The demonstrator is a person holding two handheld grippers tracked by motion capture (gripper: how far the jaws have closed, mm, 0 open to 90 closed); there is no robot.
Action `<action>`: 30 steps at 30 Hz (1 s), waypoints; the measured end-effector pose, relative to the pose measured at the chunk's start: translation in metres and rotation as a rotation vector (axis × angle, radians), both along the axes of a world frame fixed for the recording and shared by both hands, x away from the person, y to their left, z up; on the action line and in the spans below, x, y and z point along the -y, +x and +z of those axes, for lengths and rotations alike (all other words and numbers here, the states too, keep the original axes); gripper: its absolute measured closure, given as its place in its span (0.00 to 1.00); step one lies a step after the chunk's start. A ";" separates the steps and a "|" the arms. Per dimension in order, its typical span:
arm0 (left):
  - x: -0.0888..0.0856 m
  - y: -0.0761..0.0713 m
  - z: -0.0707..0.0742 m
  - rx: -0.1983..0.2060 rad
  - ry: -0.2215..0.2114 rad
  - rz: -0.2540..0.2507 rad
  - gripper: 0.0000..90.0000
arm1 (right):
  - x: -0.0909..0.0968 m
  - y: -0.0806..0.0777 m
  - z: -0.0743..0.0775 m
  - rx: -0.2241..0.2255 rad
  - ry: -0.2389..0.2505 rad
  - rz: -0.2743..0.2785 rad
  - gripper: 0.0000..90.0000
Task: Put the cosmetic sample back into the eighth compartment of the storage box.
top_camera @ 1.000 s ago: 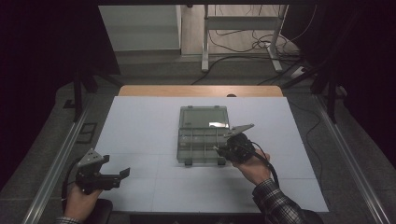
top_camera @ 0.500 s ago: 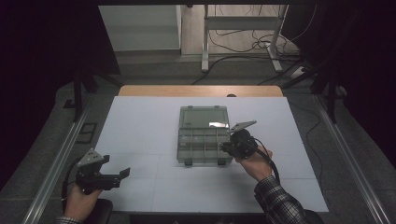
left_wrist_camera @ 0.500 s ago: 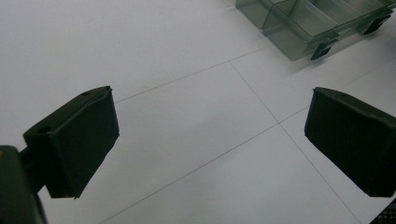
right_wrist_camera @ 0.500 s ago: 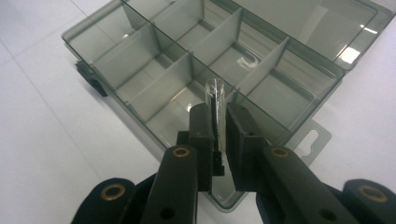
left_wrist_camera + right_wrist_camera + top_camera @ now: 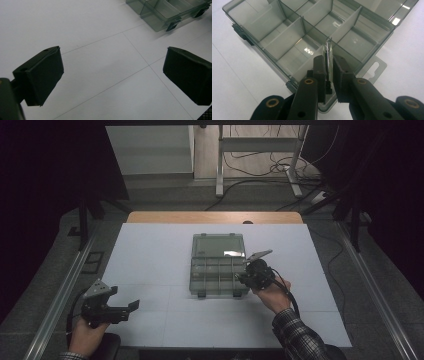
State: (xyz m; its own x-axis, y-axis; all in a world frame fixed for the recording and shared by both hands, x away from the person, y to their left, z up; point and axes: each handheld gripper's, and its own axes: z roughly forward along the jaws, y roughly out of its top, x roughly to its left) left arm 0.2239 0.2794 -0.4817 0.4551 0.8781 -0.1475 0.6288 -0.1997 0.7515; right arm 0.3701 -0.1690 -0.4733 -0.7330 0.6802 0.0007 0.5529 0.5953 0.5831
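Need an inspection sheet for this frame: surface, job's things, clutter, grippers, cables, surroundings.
Surface: white table with thin grid lines, wooden strip along the far edge.
Job's things: clear compartment box at the table's middle, lid open; a clear divider stands pinched at its near right.
Clutter: nothing seen.
Grippers: right gripper shut on the divider over the box; left gripper open, over bare table at near left, apart from the box.
Cables: black cable trails from the right gripper; loose cables on the floor behind.
Surroundings: dark curtains, metal stand, white cabinet.
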 end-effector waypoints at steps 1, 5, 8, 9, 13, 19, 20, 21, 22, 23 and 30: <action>0.000 0.000 0.000 0.000 0.000 0.000 0.04 | -0.001 0.000 -0.001 -0.003 -0.007 -0.002 0.89; 0.000 0.000 0.000 -0.001 -0.001 0.000 0.04 | -0.001 0.000 -0.005 -0.005 -0.017 -0.006 0.87; 0.000 0.000 0.000 -0.001 -0.001 0.000 0.04 | 0.000 0.000 -0.003 -0.001 -0.004 -0.014 0.81; 0.000 0.000 0.000 -0.002 -0.001 0.001 0.04 | 0.000 0.000 -0.003 -0.001 -0.004 -0.014 0.81; 0.000 0.000 0.000 -0.002 -0.002 0.001 0.04 | 0.001 -0.001 -0.002 0.000 0.003 -0.015 0.78; 0.000 0.000 0.000 -0.002 -0.002 0.001 0.04 | 0.001 -0.002 -0.001 0.003 0.013 -0.009 0.73; 0.000 0.000 0.000 -0.002 -0.002 0.001 0.04 | 0.001 -0.002 -0.001 0.002 0.015 -0.008 0.72; 0.000 0.000 0.000 -0.001 -0.002 0.001 0.04 | 0.001 -0.003 -0.001 0.001 0.017 -0.008 0.72; 0.000 0.000 0.000 -0.001 -0.002 0.001 0.04 | 0.001 -0.003 0.000 0.001 0.018 -0.007 0.71; 0.000 0.000 0.000 -0.002 -0.002 0.001 0.04 | 0.002 -0.003 0.000 -0.001 0.020 -0.005 0.70; 0.000 0.000 0.000 -0.002 -0.002 0.001 0.04 | 0.002 -0.004 0.001 -0.007 0.028 0.005 0.64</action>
State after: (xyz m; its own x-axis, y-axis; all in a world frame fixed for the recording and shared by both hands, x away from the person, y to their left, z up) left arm 0.2241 0.2796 -0.4817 0.4541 0.8782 -0.1504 0.6305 -0.1975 0.7506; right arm 0.3660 -0.1708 -0.4720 -0.7362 0.6763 0.0250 0.5542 0.5811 0.5960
